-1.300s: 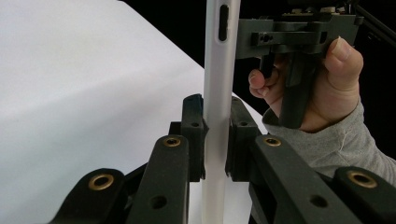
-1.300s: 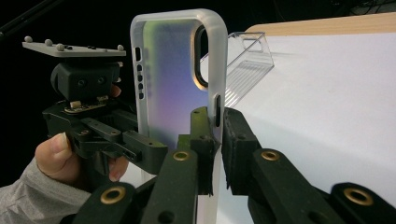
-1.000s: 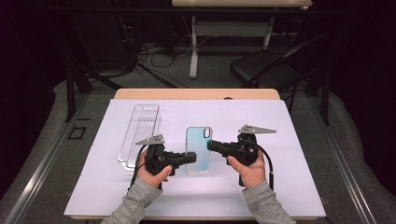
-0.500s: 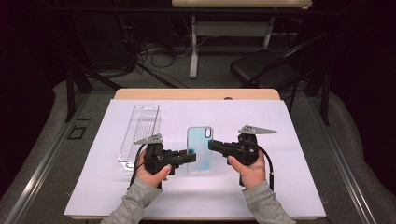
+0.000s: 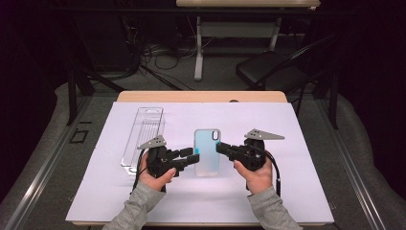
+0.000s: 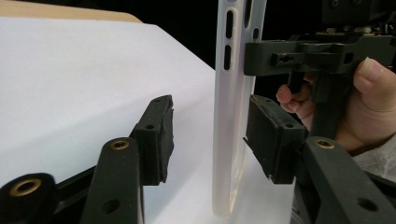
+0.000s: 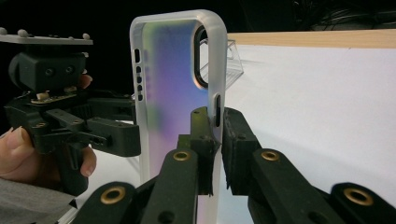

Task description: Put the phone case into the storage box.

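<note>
Between the two hands, the phone case (image 5: pixel 208 152) stands on edge on the table (image 5: pixel 306 191). Right tongs (image 7: pixel 216 135) pinch its rim; left tongs (image 6: pixel 208 137) have just been opening, pads clear of it. Light, bendy, slippery: best gripped by the rim.

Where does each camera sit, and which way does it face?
High view: above the table, looking forward and down; both forearms, left gripper, right gripper.
Left gripper view: rides its jaws, just opening around the phone case edge.
Right gripper view: rides jaws shut on the phone case.
All three share the phone case.
</note>
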